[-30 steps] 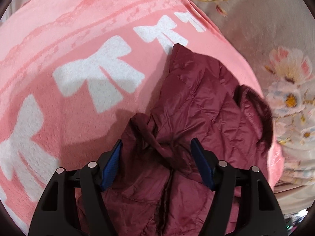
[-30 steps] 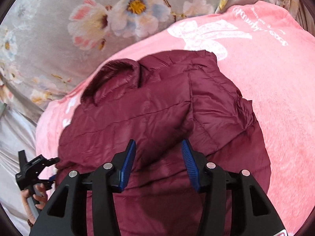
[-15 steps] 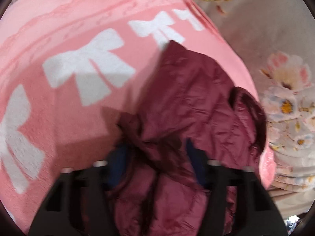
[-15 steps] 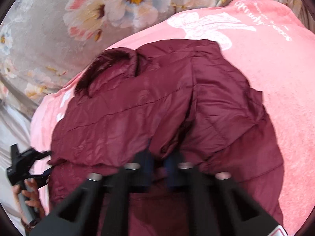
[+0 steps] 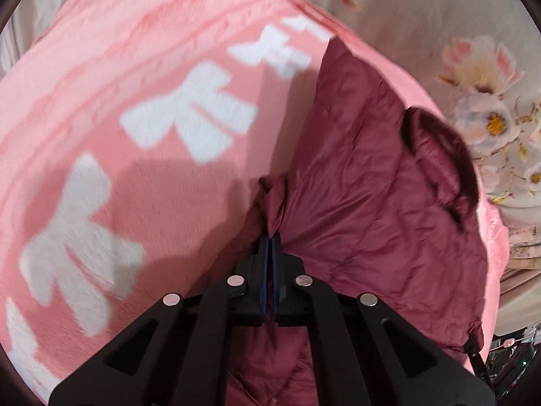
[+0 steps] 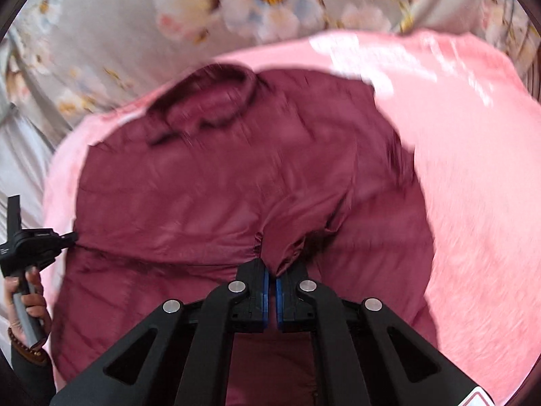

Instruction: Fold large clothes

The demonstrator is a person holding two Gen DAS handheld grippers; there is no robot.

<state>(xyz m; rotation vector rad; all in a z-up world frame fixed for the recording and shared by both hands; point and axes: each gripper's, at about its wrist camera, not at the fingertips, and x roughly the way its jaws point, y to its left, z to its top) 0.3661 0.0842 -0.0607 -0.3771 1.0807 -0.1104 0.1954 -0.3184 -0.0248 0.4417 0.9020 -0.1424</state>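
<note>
A maroon quilted jacket [image 5: 365,203] lies on a pink blanket [image 5: 135,67] with white bows, collar [image 5: 439,149] toward the floral sheet. My left gripper [image 5: 269,237] is shut on a bunched fold of the jacket at its left edge. In the right wrist view the same jacket [image 6: 203,186] spreads ahead, collar [image 6: 209,101] at the far side. My right gripper [image 6: 269,272] is shut on a pinched fold of the jacket near its middle. The left gripper [image 6: 71,237] shows there at the jacket's left edge, held by a hand [image 6: 23,297].
A grey floral sheet [image 6: 152,17] lies beyond the blanket [image 6: 473,169]. It also shows at the right of the left wrist view [image 5: 473,50]. Folded bedding edges [image 5: 517,253] and dark clutter sit at that view's lower right.
Both grippers have closed from open onto folds of the jacket. The fabric is now pulled taut and bunched at each set of fingers, and both views have shifted.
</note>
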